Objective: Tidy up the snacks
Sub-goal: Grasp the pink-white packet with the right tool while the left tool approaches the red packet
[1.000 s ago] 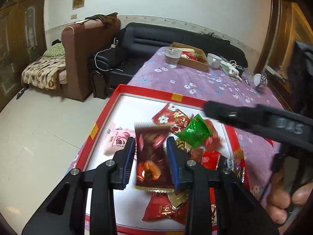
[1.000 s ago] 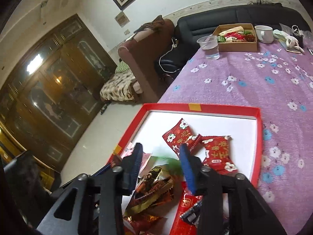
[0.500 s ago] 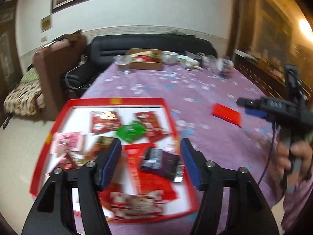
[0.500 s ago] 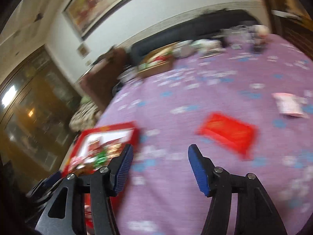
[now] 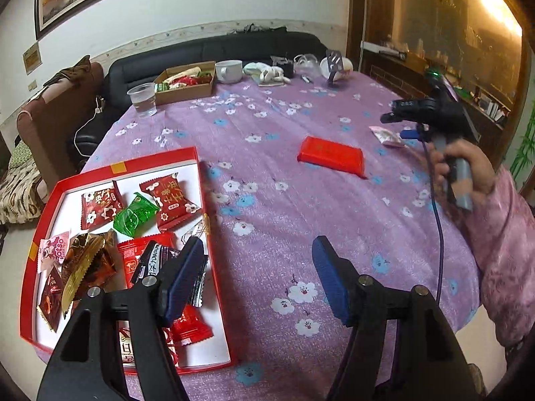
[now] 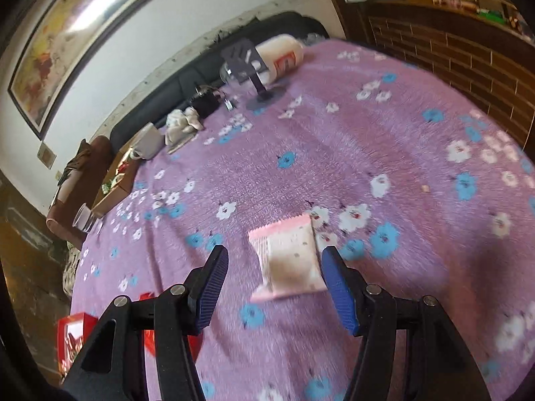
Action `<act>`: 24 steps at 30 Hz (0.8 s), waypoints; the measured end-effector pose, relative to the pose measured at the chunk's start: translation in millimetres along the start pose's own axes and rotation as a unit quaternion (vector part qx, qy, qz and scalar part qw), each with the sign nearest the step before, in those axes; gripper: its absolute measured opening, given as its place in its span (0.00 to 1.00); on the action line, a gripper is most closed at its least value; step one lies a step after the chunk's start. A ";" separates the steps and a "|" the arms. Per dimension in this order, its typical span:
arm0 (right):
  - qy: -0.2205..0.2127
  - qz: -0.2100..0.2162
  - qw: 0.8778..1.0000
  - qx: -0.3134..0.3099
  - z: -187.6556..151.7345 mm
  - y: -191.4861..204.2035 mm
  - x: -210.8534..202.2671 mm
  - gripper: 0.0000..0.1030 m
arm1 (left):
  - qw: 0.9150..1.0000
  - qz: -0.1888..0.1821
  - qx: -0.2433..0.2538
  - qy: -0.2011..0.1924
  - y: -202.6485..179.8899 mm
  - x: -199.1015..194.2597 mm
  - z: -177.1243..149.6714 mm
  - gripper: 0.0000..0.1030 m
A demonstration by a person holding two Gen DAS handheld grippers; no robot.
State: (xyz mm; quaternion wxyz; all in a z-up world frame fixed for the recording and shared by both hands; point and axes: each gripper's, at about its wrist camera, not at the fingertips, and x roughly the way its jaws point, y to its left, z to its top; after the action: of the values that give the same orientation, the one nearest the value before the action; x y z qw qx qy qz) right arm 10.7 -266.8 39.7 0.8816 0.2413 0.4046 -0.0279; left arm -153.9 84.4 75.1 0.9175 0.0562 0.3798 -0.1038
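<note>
Right wrist view: the right gripper (image 6: 274,284) has been carried away from the red tray (image 5: 214,267), jaws just opened about halfway, empty, framing the pink packet (image 6: 287,260) on the tablecloth (image 6: 401,133). The left gripper (image 5: 257,280), likewise just opened and empty, is held beside the tray. The red packet (image 5: 331,155) is still outside it.

— What can't we make out here?
— The pink packet (image 6: 287,260) is motion-smeared in the right wrist view; we can't read its print.
— And the red tray (image 5: 214,244)?
— Our left claw (image 5: 257,279) covers several wrappers there, and in the right wrist view the tray is mostly hidden behind the right claw (image 6: 274,287).
</note>
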 end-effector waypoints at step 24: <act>-0.019 -0.021 0.999 -0.040 -31.1 -71.0 -33.0 0.33 | 0.980 0.029 -0.134 0.144 -74.9 136.6 113.5 0.65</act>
State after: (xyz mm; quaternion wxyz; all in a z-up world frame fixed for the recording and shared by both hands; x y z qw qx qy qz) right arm -50.5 -320.4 17.8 0.8972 0.1969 0.3937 -0.0350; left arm 0.6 -29.2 56.5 0.8548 -0.0416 0.5170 -0.0167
